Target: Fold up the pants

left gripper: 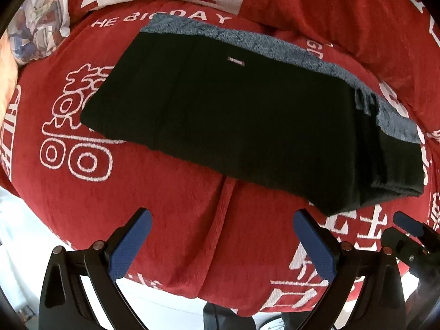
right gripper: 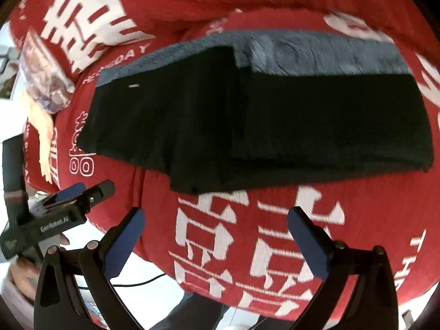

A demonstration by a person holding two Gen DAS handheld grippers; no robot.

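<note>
Black pants (left gripper: 233, 110) lie folded into a flat rectangle on a red blanket with white characters (left gripper: 170, 220), their grey lining showing along the far edge (left gripper: 275, 44). In the right wrist view the same pants (right gripper: 275, 121) are stacked in layers with the grey strip (right gripper: 316, 55) behind. My left gripper (left gripper: 222, 220) is open, hovering near the blanket's front edge, short of the pants, nothing between its blue pads. My right gripper (right gripper: 217, 220) is open too, above the blanket just in front of the pants. The left gripper (right gripper: 79, 195) shows at the lower left of the right wrist view.
A patterned pillow (left gripper: 35, 27) lies at the far left of the bed. A red blanket fold (left gripper: 357, 13) rises behind the pants. The bed's front edge drops to a pale floor (left gripper: 154, 297). A hand (right gripper: 22, 275) holds the left gripper's handle.
</note>
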